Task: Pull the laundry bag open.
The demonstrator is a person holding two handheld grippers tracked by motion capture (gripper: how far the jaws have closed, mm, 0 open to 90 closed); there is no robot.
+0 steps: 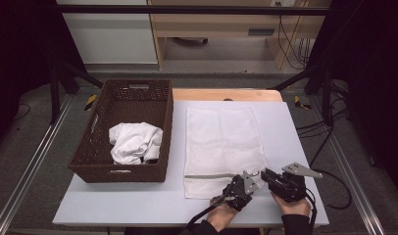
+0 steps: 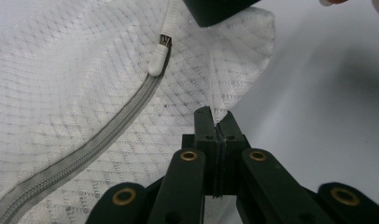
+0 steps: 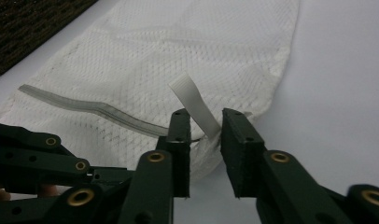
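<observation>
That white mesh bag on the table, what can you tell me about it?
The mesh bag is white netted fabric, lying flat on the pale table right of the brown basket. A grey zipper crosses its near end, with a white pull. The left gripper pinches its near corner shut; the right gripper, open, straddles a white ribbon tab.

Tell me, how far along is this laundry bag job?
Early. The mesh bag lies flat, its zipper closed. The left tool pinches the bag's corner; the right tool stands open around the pull tab. Probably left: unzipping and moving the white garment from the basket.
</observation>
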